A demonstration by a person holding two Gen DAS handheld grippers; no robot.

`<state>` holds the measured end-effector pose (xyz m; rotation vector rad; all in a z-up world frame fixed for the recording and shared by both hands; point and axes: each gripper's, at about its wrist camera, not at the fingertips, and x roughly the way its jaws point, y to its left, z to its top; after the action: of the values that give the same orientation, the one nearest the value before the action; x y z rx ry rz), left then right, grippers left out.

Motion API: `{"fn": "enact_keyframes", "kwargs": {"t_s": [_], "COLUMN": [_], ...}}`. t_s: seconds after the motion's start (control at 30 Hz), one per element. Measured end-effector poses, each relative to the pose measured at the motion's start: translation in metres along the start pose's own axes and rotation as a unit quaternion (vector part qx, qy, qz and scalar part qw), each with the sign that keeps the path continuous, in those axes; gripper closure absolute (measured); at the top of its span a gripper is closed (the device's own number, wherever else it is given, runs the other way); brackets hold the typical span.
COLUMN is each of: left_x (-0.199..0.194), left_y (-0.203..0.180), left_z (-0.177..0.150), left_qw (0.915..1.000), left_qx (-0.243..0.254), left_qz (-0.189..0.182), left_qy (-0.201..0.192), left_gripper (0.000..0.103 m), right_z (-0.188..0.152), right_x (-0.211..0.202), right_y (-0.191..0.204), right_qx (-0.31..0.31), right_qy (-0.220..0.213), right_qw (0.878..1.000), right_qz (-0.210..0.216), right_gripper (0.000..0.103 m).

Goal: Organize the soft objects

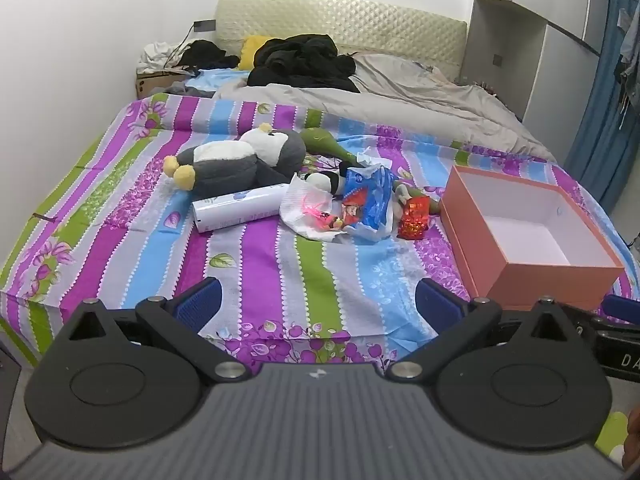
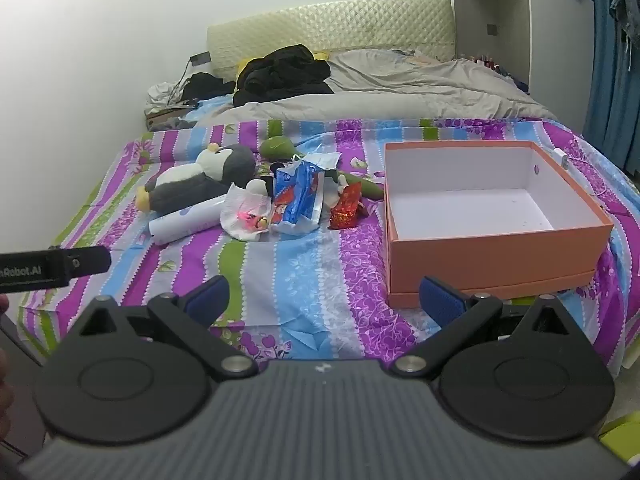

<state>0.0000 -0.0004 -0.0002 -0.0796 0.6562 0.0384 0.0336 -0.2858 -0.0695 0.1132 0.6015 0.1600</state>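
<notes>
Partly buried — small panda plush [image 1: 325,181]

1. Striped floral cloth bedsheet [image 1: 256,264]: matt woven fabric
2. Grey-and-white plush penguin toy [image 1: 240,158]: soft, fuzzy pile
3. Orange cardboard box [image 2: 492,258]: matt outside, smooth white paper lining
4. Blue plastic bag [image 1: 370,194] and red foil packet [image 1: 416,216]: glossy, crinkled

Home bedroom: bed [image 1: 280,248], padded headboard [image 1: 340,24], rumpled duvet [image 1: 400,92], wardrobe [image 1: 532,12].
</notes>
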Motion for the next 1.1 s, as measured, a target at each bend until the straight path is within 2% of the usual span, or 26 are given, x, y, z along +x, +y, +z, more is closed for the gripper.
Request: {"fn": "enact_keyframes", "kwargs": {"t_s": [1.1], "left_x": [0.0026], "left_y": [-0.0047], "left_z": [0.0], "left_qw": [1.0], "left_qx": [0.003], "left_qz": [0.001], "left_qy": [0.003], "left_gripper": [0.0], "right_z": [-0.0019], "right_x": [0.0004], "right_y": [0.0019], "right_qx": [-0.001], "right_qy": [0.001], "right_qw": [1.0], "right_qz": [-0.001], "right_gripper": [0.0]}}
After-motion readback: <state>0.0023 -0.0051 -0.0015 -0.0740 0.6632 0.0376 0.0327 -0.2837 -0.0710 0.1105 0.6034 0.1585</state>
